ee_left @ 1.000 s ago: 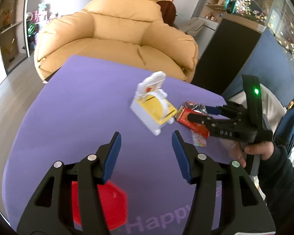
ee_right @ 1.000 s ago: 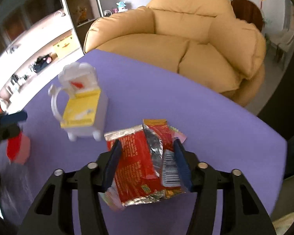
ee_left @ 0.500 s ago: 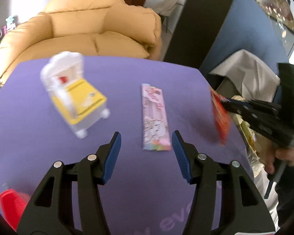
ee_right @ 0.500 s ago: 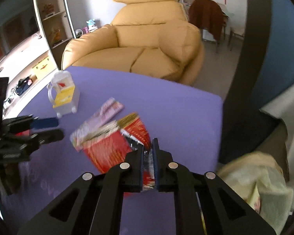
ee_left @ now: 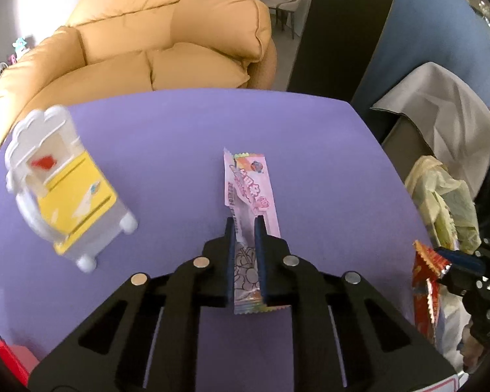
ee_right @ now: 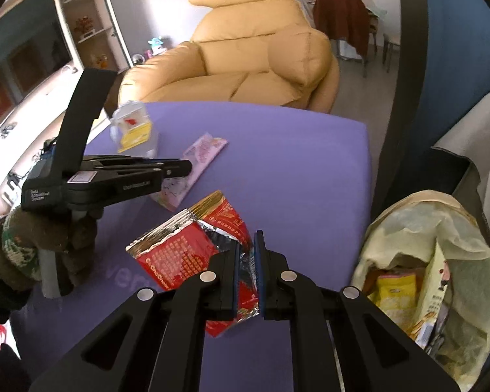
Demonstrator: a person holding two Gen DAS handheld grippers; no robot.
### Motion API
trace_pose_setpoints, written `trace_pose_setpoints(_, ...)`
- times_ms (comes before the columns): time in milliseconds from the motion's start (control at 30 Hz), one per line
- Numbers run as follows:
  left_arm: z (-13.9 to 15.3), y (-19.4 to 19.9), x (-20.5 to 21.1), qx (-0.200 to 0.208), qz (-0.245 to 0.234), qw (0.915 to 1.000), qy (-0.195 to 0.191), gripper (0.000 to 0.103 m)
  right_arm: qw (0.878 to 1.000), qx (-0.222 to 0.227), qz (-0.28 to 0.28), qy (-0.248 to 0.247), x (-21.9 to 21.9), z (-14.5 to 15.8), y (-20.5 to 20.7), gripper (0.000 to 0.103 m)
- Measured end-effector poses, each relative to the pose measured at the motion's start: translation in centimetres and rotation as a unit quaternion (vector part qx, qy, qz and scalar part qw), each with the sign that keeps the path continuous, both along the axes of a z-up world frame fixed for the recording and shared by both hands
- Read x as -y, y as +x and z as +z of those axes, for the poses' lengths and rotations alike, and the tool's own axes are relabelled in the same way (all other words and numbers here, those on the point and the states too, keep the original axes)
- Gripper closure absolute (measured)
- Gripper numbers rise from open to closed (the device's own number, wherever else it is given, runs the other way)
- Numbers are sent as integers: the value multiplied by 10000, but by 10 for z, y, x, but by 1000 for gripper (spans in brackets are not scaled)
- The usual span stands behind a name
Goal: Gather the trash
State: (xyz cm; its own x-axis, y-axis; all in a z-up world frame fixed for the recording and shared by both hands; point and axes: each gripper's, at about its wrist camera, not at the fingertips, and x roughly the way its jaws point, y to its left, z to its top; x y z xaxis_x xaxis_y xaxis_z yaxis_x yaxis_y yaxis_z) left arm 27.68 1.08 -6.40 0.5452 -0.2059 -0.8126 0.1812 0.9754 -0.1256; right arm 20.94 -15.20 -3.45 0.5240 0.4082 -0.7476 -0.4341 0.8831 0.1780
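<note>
A long pink snack wrapper (ee_left: pixel 249 189) lies on the purple table (ee_left: pixel 166 150). My left gripper (ee_left: pixel 245 225) is shut on its near half; it also shows from the side in the right wrist view (ee_right: pixel 186 166), on the pink wrapper (ee_right: pixel 199 153). My right gripper (ee_right: pixel 247 245) is shut on a red and silver wrapper (ee_right: pixel 186 248) and holds it above the table's right edge. In the left wrist view the red wrapper (ee_left: pixel 424 287) hangs from the right gripper (ee_left: pixel 447 261). A pale yellow trash bag (ee_right: pixel 431 261) with several wrappers stands open at the right.
A white and yellow toy cabinet (ee_left: pixel 65 189) stands on the left of the table. A tan leather armchair (ee_left: pixel 166 42) is behind the table. A dark blue partition (ee_left: pixel 424 32) and a grey cloth (ee_left: pixel 441 104) are at the right. A red patch (ee_left: pixel 9 359) marks the table's near left corner.
My left gripper has moved forward and closed on the pink wrapper. My right gripper has carried the red wrapper further right, beside the trash bag.
</note>
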Motion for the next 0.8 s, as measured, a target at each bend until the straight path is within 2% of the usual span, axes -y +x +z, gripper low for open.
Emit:
trace_pose_setpoints(233, 21, -59, -29, 106, 5, 9994, -344, 94, 9998, 69, 115, 123, -10, 11, -18, 93)
trace_pose_setpoints(467, 28, -109, -51, 212, 72, 9987, -464, 94, 9993, -196, 254, 177, -28, 4, -40, 92)
trace_pose_setpoints(500, 28, -113, -54, 188, 95, 9986, -492, 94, 9989, -306, 326, 160, -32, 0, -43, 90)
trace_pose_setpoints(567, 26, -119, -62, 149, 173, 9981, -565, 94, 9984, -357, 401, 167, -34, -3, -46, 69)
trace_pose_setpoints(600, 26, -122, -66, 144, 209, 9979, -596, 94, 9982, -340, 442, 203, -33, -3, -48, 53)
trace_pose_setpoints(633, 24, -123, -69, 137, 243, 9975, -643, 94, 9981, -335, 469, 231, -33, -3, -50, 50)
trace_pose_setpoints(800, 21, -120, -80, 103, 283, 9966, -768, 91, 9968, -279, 671, 327, -31, 2, -58, 45)
